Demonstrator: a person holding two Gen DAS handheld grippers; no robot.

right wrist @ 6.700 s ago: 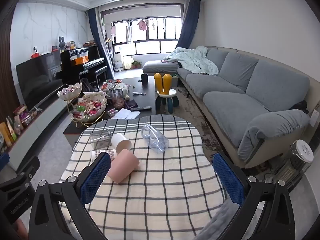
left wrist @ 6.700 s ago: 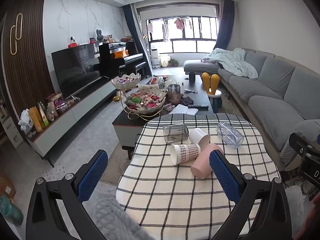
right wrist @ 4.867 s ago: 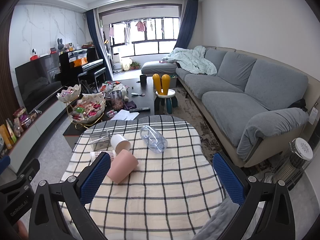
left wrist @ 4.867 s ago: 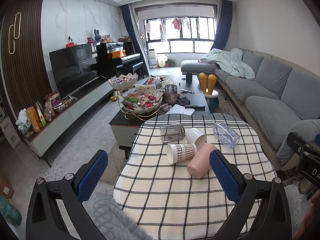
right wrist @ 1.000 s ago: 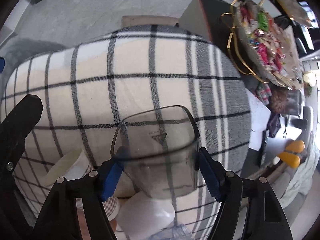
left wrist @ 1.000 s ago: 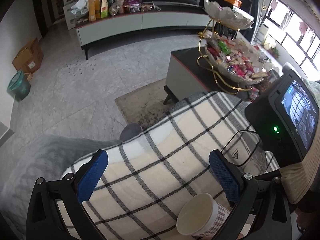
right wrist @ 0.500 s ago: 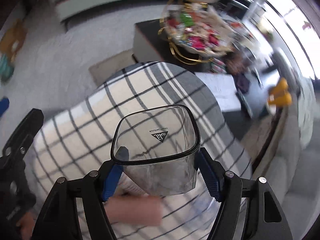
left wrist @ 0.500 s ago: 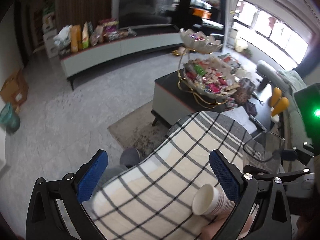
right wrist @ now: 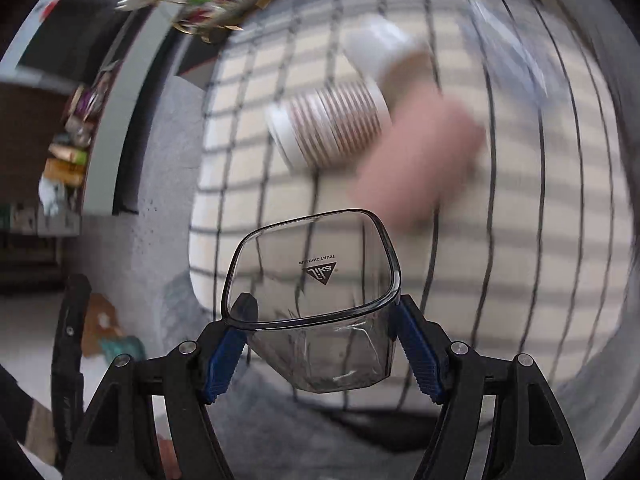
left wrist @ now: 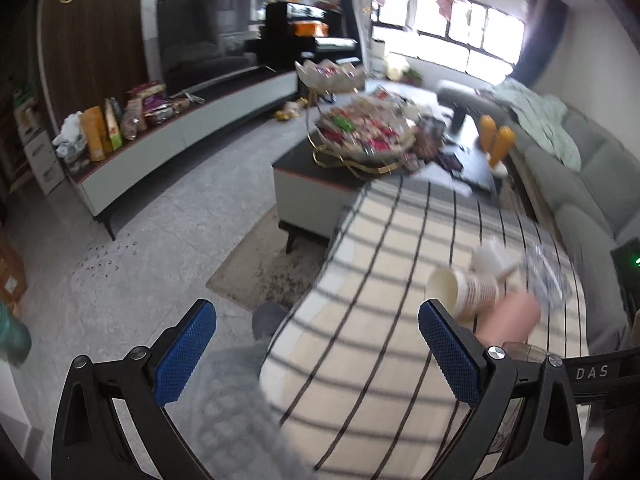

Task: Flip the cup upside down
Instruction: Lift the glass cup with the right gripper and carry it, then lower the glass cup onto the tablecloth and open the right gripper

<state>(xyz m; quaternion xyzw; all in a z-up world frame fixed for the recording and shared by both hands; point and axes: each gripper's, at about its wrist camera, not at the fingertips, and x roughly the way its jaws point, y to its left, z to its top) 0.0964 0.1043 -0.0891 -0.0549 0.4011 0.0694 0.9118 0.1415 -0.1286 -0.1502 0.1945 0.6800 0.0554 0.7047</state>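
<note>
My right gripper [right wrist: 320, 344] is shut on a clear square plastic cup [right wrist: 316, 304] and holds it above the near edge of the checked table [right wrist: 520, 280]. The cup's flat bottom with a printed logo faces the camera. On the table lie a striped paper cup [right wrist: 332, 128], a pink cup [right wrist: 420, 160], a white cup [right wrist: 380, 46] and a clear cup [right wrist: 508, 52], all blurred. My left gripper [left wrist: 316, 356] is open and empty over the table's left edge; the striped paper cup [left wrist: 460, 290] and pink cup [left wrist: 508, 320] lie to its right.
A coffee table [left wrist: 320, 184] with a snack stand [left wrist: 360, 136] stands beyond the checked table. A TV cabinet [left wrist: 160, 148] runs along the left wall. A grey sofa [left wrist: 580, 184] is at the right. A grey blanket [left wrist: 240, 408] hangs below the table's near edge.
My right gripper has turned and tilted down with the clear cup, so the table's cups now show behind it. My left gripper has swung right and up.
</note>
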